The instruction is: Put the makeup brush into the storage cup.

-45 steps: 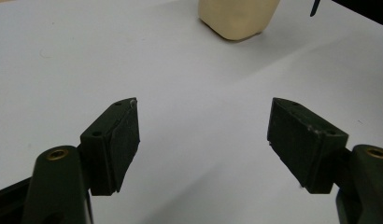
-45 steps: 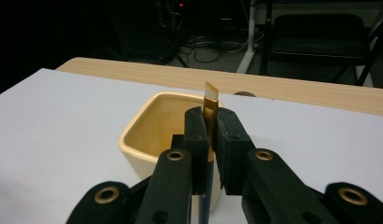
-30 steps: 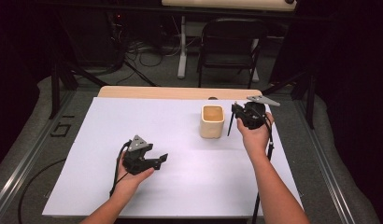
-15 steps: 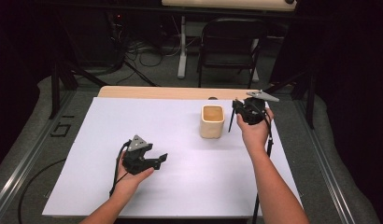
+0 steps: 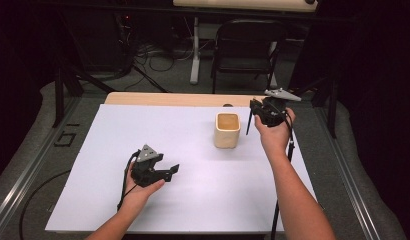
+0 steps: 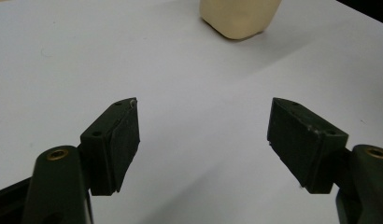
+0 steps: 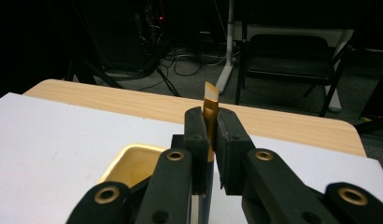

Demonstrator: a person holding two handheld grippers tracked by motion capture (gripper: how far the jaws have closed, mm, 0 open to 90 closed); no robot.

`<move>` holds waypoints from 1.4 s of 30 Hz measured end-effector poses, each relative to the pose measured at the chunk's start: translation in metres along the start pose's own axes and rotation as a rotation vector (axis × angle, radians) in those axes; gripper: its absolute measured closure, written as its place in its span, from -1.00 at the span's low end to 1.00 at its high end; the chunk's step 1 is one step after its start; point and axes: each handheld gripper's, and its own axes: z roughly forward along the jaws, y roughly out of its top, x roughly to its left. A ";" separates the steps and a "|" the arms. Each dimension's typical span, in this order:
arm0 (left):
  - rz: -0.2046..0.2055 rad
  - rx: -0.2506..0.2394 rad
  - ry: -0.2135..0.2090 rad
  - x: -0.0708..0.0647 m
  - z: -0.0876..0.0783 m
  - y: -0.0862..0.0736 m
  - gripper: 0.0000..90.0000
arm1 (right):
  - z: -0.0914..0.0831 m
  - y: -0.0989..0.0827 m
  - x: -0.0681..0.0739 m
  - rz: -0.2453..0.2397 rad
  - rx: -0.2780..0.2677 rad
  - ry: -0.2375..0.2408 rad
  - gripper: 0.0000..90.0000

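The cream cup [image 5: 227, 129] stands upright on the white sheet [image 5: 193, 200] that covers the desk [image 5: 168, 98], toward the far right part of the sheet, and it serves as the mark for everything else. The right claw [image 5: 256, 111] hangs just to the right of the cup, at about the height of its rim and above the desk, held in the person's right hand [image 5: 274, 135]. In the right gripper view its two black jaws are pressed together on a thin, flat, golden-brown strip [image 7: 210, 112], which sticks up past the jaw tips with a slanted end; the cup's open mouth [image 7: 129, 167] lies just below and to the left of those jaws. In the high view a thin dark piece hangs down from this claw beside the cup's right wall. The left claw [image 5: 169, 171] lies well apart from the cup, nearer the person and to the cup's left, low over the sheet in the left hand [image 5: 140, 192]. Its jaws stand wide apart with nothing between them, and they point toward the cup, whose base [image 6: 240, 18] shows beyond them in the left gripper view.
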 end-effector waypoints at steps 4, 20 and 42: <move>0.001 -0.001 0.001 0.000 0.000 0.000 -0.43 | -0.003 0.007 0.003 -0.013 -0.013 0.001 0.87; 0.003 0.006 -0.002 -0.001 0.000 0.000 -0.43 | -0.011 0.029 0.018 -0.034 -0.053 0.029 0.87; 0.001 0.003 -0.001 0.000 0.000 0.000 -0.43 | 0.006 0.027 0.041 -0.045 -0.035 0.073 0.87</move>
